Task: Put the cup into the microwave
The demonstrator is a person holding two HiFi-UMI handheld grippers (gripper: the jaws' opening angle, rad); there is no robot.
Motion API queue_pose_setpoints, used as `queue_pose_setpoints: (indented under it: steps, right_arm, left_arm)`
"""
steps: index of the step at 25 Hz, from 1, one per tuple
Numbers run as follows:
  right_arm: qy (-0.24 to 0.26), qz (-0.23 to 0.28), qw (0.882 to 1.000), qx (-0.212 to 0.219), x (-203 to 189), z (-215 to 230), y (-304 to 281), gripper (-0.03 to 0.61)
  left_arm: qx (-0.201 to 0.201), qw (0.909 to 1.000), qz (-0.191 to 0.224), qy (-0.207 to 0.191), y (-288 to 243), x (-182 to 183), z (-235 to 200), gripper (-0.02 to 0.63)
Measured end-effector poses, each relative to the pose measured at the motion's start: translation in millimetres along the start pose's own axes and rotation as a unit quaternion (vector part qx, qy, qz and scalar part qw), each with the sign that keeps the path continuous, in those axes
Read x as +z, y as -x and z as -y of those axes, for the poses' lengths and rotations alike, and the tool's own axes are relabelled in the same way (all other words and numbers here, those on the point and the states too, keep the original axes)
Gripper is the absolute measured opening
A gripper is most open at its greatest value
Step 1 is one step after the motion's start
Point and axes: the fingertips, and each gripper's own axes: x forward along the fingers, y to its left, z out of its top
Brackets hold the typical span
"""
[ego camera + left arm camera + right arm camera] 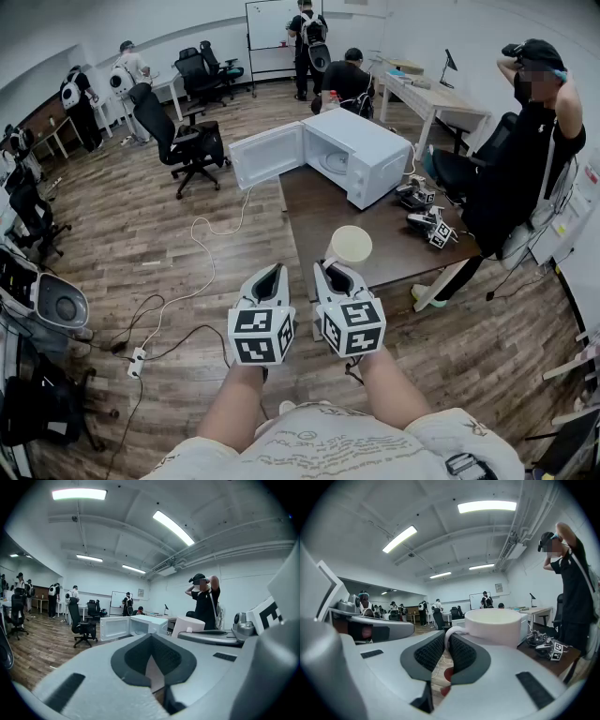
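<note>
I judge the white ceramic-looking cup (493,626) stiff, light and breakable. My right hand-held gripper (446,645) pinches its slick loop handle, short of the open white microwave (361,155). The left hand-held gripper (151,657) is closed and empty.

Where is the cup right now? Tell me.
In the head view the cup is centre frame, held by its handle in the right gripper, over the near end of the table, short of the open microwave.

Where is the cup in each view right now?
Head view: cup at centre, at the tip of the right gripper.
Left gripper view: cup right of centre, beyond the jaws.
Right gripper view: cup at centre, its handle pinched between the jaws.
Shared landmark: standing person in black, right of centre in all three.
</note>
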Motion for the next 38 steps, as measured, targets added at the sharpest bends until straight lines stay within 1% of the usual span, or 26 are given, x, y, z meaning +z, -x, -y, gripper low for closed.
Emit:
queue_pose_setpoints:
  steps: [8, 13, 21, 28, 30, 34, 38]
  right_arm:
    - [0.005, -0.002, 1.0, -0.003, 1, -12, -9, 0.041]
    - [-0.002, 0.011, 1.0, 0.004, 2, -16, -15, 0.043]
    - [0.0, 0.002, 1.0, -0.001, -2, -25, -35, 0.044]
    - [-0.001, 0.008, 1.0, -0.017, -2, -43, -63, 0.044]
    - [-0.002, 0.006, 1.0, -0.021, -7, -47, -70, 0.044]
    - [-0.007, -0.005, 1.0, -0.023, -18, -52, -85, 0.046]
    - [-0.018, -0.01, 0.999, -0.028, -23, -51, -103, 0.046]
  left_arm:
    - [-0.002, 1.0, 0.003, 0.0, 5, 5, -13, 0.012]
    - [-0.007, 0.9999, 0.006, 0.005, 1, 4, -19, 0.012]
    - [-0.019, 0.9998, 0.009, 0.004, -6, 5, -37, 0.012]
    - [-0.034, 0.9993, 0.012, -0.001, -9, 6, -70, 0.012]
    - [-0.037, 0.9992, 0.01, 0.005, -11, 1, -81, 0.012]
    - [-0.045, 0.9982, -0.011, 0.037, -19, -16, -101, 0.012]
    - [-0.046, 0.9984, -0.017, 0.028, -28, -19, -116, 0.012]
